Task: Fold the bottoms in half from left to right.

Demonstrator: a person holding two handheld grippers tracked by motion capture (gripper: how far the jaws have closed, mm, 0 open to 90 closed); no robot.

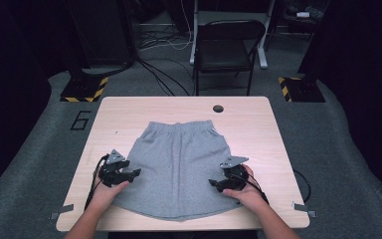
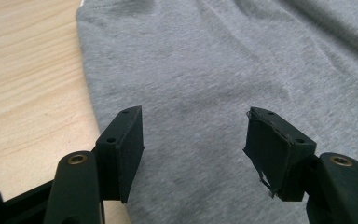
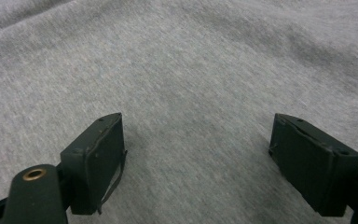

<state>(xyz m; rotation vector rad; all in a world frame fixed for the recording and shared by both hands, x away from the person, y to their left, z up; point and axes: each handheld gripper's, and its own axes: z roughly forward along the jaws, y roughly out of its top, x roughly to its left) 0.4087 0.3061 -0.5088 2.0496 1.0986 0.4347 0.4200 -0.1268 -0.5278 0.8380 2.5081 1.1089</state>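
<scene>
Left hand-held gripper point(image 1: 135, 173) sits over the left side of the grey shorts point(image 1: 179, 164), and I read its jaws as standing wide apart with nothing between them; in the left gripper view the pads point(image 2: 129, 144) hover just above the cloth, close to where the garment's side hem meets the bare wood. Right hand-held gripper point(image 1: 214, 183) mirrors it over the right leg of the shorts, its jaws likewise spread with nothing held, grey fabric lying flat under them in the right gripper view. The shorts lie spread flat in the middle of the surface point(image 1: 129, 109), waistband toward the far edge, leg openings toward the near edge where my hands come in. I judge this to be the approach before a grasp, likely the start of a fold, with no cloth gathered yet. The next move, as I see it, calls for lowering each set of jaws onto the fabric near the side hems, pinching a single clean layer, and lifting both sides evenly so the shorts do not skew.
</scene>
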